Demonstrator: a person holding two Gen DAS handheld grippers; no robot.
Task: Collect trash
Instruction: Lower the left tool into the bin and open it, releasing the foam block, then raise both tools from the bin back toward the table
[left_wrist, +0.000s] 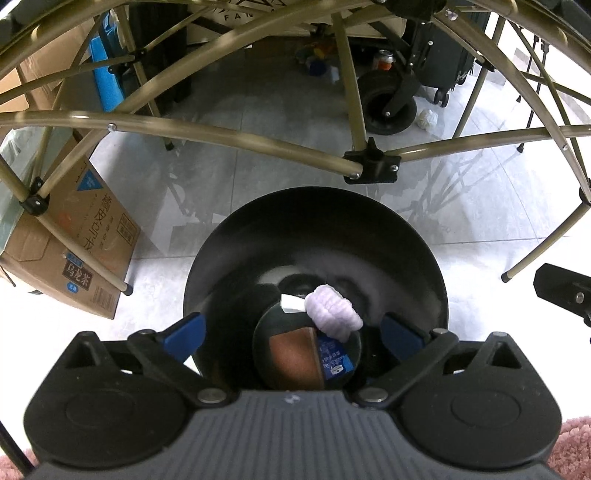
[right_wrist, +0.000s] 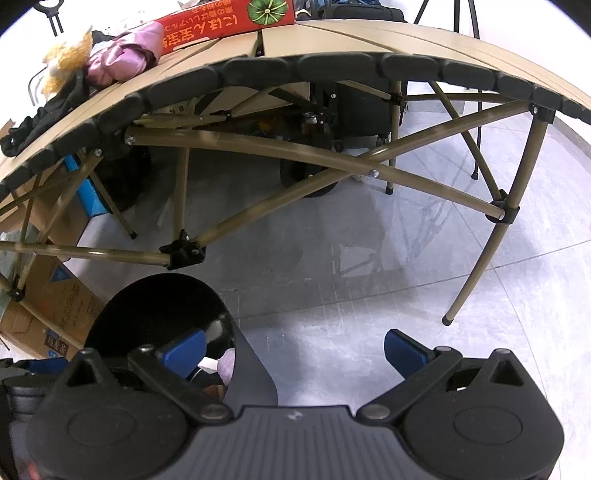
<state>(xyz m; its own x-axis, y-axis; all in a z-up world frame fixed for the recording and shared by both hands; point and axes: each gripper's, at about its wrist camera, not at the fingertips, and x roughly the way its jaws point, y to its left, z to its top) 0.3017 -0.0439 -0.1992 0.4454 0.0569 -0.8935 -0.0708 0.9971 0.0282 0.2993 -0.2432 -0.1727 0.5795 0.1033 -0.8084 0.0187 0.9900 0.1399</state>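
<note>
Your left gripper (left_wrist: 293, 332) stands wide apart over the black bin (left_wrist: 317, 236), clamping nothing. Inside lie one pale lilac wad (left_wrist: 332, 310), one white scrap (left_wrist: 293, 303) and one brown-and-blue carton (left_wrist: 308, 354). Your right gripper (right_wrist: 295, 350) is spread too, empty. The table frame (left_wrist: 236, 133) crosses just beyond the bin; a cardboard box (left_wrist: 74, 258) sits left.

My left hand-held gripper (left_wrist: 293, 334) has a ribbed grey body, two round black housings, black linkage arms on silver pivot screws, and blue finger pads (left_wrist: 186, 334). My right hand-held gripper (right_wrist: 295, 350) is built alike: same grey ribs, black discs, blue pads (right_wrist: 404, 350).
</note>
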